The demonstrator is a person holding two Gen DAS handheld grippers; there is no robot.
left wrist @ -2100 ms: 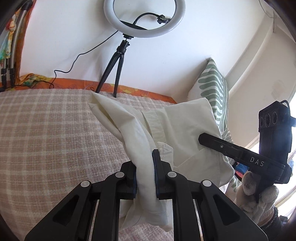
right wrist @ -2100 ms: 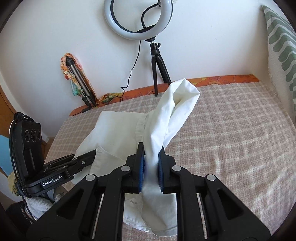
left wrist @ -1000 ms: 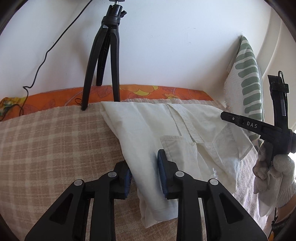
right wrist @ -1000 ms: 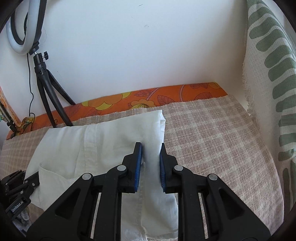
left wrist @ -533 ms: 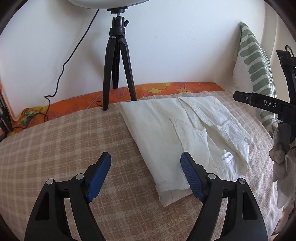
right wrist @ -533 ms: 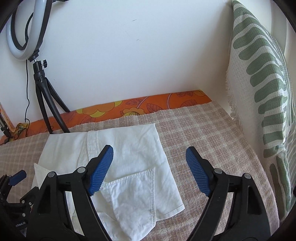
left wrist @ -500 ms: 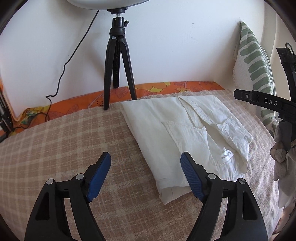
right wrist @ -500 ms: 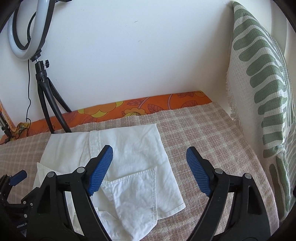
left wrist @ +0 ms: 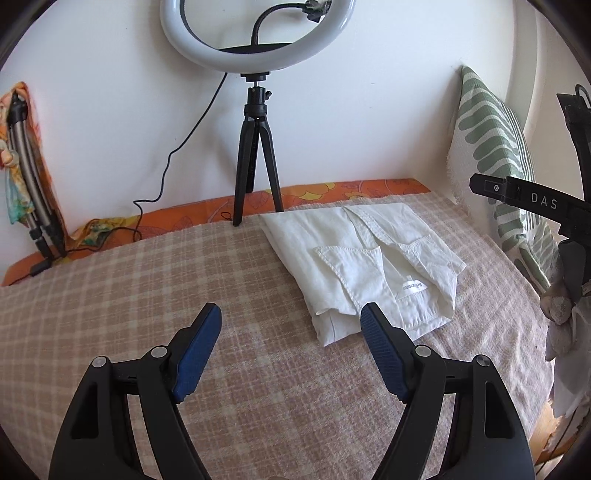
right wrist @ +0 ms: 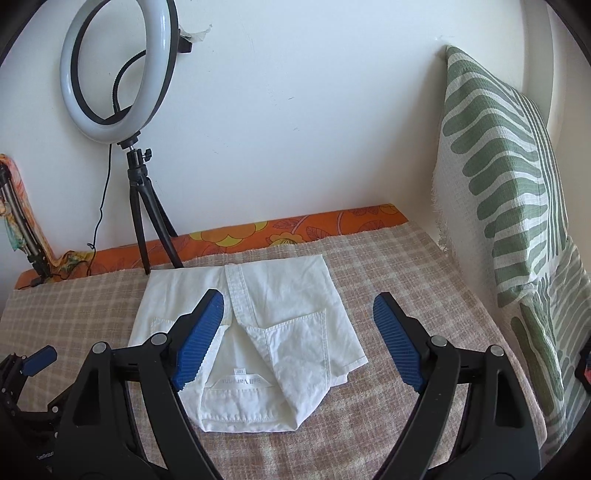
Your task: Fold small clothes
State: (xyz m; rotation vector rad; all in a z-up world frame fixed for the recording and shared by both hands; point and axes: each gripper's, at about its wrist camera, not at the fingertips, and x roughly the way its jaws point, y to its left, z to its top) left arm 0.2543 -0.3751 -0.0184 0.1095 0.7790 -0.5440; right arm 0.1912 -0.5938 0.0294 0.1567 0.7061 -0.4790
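Both grippers have let go and backed up off the cloth since a second ago, and the ring light (left wrist: 258, 33) has come into view. On the checked blanket (left wrist: 147, 280), white shorts (left wrist: 365, 258) lie folded flat near the tripod (left wrist: 255, 155). Left gripper (left wrist: 291, 343) and right gripper (right wrist: 299, 339) hang spread wide, nothing between their blue pads (left wrist: 195, 350).

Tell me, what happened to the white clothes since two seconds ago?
Both grippers, left and right, laid the white garment folded on the checked blanket, then let go; their fingers have just been opening, empty, and pulled back. The ring light and green-patterned pillow stayed put.
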